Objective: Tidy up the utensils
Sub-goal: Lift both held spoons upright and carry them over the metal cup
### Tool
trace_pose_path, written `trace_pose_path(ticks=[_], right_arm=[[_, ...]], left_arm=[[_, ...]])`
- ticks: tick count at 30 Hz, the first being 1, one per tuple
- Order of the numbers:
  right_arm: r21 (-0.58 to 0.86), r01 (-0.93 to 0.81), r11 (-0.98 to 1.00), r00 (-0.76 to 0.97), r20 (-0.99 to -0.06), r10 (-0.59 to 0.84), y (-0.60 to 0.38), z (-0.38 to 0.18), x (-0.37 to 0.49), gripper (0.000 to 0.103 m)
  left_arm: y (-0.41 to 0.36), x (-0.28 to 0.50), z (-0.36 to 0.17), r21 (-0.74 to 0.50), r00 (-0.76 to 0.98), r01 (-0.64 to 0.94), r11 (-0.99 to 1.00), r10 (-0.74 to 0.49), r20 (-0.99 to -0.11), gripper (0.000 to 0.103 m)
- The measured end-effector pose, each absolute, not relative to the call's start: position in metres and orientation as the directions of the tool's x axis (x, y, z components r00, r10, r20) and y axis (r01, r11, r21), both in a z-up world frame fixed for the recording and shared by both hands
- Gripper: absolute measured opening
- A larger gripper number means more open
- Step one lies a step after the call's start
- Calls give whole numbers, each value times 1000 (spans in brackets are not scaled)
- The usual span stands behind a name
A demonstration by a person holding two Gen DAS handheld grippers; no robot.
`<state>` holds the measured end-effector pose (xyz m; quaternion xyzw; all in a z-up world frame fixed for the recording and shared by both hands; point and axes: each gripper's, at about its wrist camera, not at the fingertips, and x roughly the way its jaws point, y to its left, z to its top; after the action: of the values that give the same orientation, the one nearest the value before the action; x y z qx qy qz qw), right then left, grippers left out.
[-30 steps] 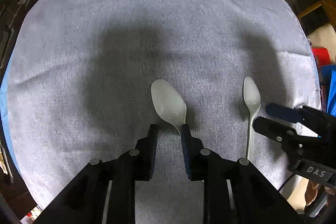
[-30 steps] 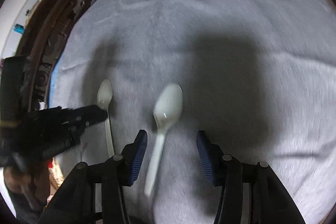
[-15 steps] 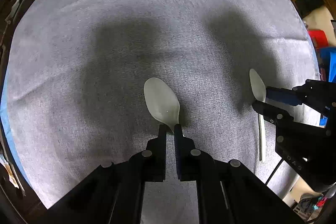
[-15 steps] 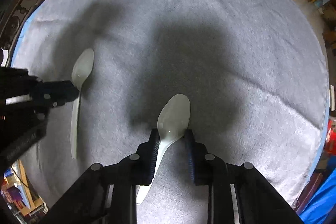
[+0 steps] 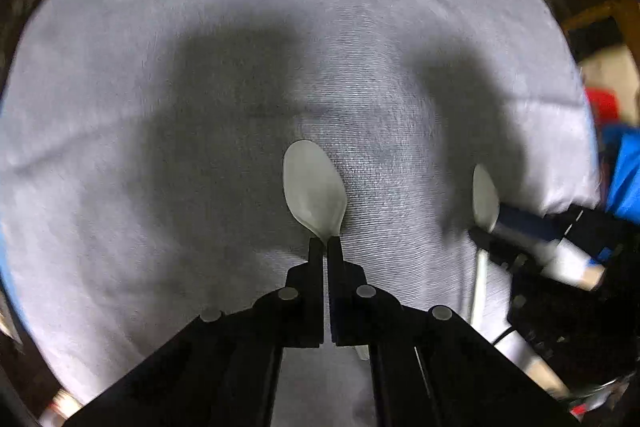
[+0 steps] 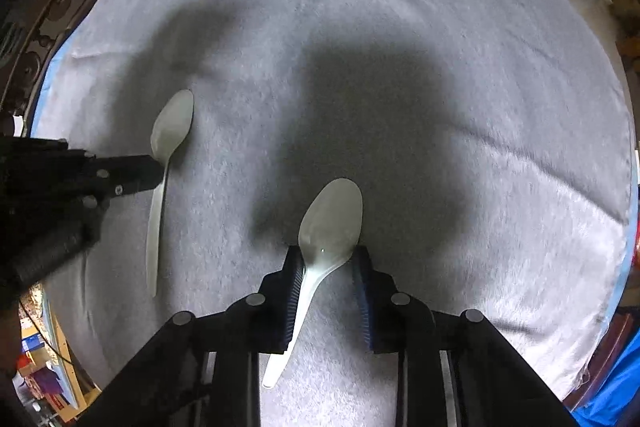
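No readable text (frames partly blurred).

So I've got two pale plastic spoons side by side over the round grey cloth-covered table (image 6: 460, 59): left spoon (image 5: 314, 191) in my left claw (image 5: 325, 247), right spoon (image 6: 330, 223) between my right claw's (image 6: 328, 263) fingers, bowls pointing away.

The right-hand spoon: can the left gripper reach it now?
Probably not: the left gripper is shut on the left spoon, and the right gripper straddles the right-hand spoon.
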<state>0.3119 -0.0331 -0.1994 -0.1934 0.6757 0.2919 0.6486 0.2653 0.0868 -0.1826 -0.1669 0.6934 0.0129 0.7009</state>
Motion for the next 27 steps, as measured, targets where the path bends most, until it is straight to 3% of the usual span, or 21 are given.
trace_pose_path(ticks=[3, 5, 6, 7, 11, 13, 18, 27], right_arm=[[169, -624, 763, -94, -986, 141, -39, -200, 313, 28], [179, -622, 763, -96, -984, 153, -40, -200, 314, 28], [186, -618, 764, -100, -982, 159, -44, -201, 316, 28], [193, -616, 764, -104, -981, 165, -46, -202, 317, 28], [208, -613, 763, -112, -978, 177, -55, -203, 327, 28], [205, -618, 759, -111, -979, 174, -60, -200, 329, 28], [190, -635, 748, -106, -982, 159, -64, -200, 324, 28], [243, -582, 776, -110, -969, 221, -85, -200, 312, 27]], left_arm=[[100, 268, -178, -288, 97, -321, 902, -271, -958, 6], [101, 269, -175, -301, 109, -342, 890, -281, -954, 24], [99, 273, -176, -305, 111, -347, 887, -284, -952, 38], [99, 275, -176, -307, 117, -353, 884, -284, -952, 44], [96, 289, -183, -262, 92, -364, 894, -246, -965, 41], [92, 292, -182, -219, 95, -359, 907, -197, -976, 28], [76, 293, -179, -139, 82, -254, 957, -122, -989, 27], [93, 253, -185, -166, 113, -269, 949, -140, -984, 27]])
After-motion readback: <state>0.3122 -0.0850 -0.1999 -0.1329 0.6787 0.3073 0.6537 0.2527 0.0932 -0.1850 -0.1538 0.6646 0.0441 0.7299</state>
